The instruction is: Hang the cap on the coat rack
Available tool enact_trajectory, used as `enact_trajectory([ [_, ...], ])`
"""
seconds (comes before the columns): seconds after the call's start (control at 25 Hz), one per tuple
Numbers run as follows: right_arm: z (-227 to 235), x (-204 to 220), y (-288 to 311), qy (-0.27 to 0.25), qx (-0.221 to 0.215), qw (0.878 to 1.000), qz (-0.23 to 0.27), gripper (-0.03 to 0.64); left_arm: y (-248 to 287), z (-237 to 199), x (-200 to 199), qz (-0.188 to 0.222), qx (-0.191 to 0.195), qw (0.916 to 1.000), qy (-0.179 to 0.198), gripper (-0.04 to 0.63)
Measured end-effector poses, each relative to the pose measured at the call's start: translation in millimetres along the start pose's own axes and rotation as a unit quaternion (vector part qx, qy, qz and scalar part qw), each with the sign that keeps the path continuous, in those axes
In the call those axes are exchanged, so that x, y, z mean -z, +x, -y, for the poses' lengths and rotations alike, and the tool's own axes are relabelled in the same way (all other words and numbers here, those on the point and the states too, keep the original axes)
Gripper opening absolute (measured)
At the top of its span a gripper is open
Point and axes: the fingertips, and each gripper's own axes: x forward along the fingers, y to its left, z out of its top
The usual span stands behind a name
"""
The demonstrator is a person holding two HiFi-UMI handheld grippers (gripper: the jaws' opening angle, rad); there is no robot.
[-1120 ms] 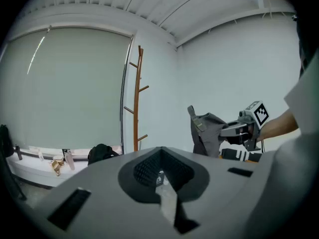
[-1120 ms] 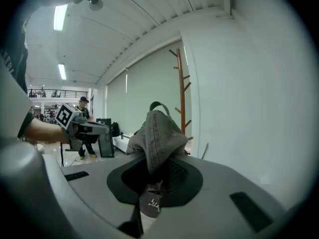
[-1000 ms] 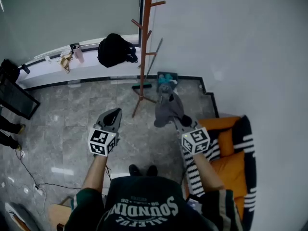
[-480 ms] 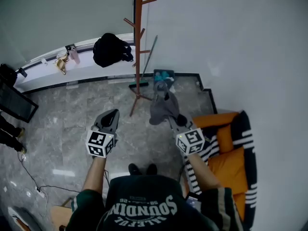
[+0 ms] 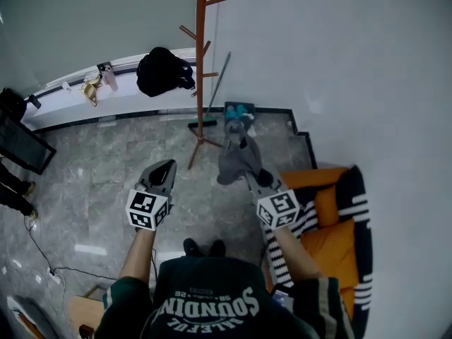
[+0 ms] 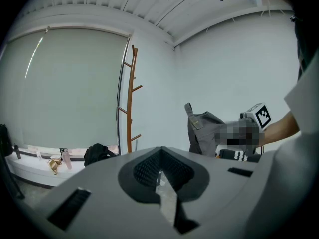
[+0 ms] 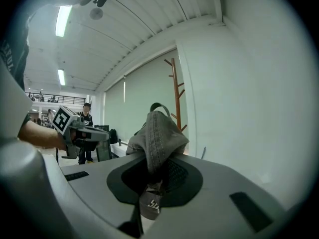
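Gripping the grey cap (image 5: 236,157) in the right gripper (image 5: 248,177), jaws narrowed on a fold of its fabric, cap standing up past the tips over the grey marble floor (image 5: 106,168). Carrying nothing in the left gripper (image 5: 167,165), jaws together. Ahead, well apart from the cap: the wooden coat rack (image 5: 200,62). Leaning on the wall just beside the rack: a long-handled cleaning tool (image 5: 221,76). On the window ledge behind: a black bag (image 5: 164,71). At the right, near the right arm: an orange seat (image 5: 339,242).

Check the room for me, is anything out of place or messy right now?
Nothing spilled or broken. The rack stands bare while a black bag slumps on the window ledge, and the cap is bunched in the right claw.
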Motion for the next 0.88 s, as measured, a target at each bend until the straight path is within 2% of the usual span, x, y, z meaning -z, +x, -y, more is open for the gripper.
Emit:
enact_trajectory([
  [0.52,23,-3,-10,0.007,-0.028,1.0,0.011,0.025,7,20,-11,0.008,-0.021,0.9997,-0.003,0.0],
  [0.88,41,-40,32,0.004,-0.026,0.999,0.031,0.025,42,-16,-35,0.025,-0.009,0.9996,0.005,0.0],
])
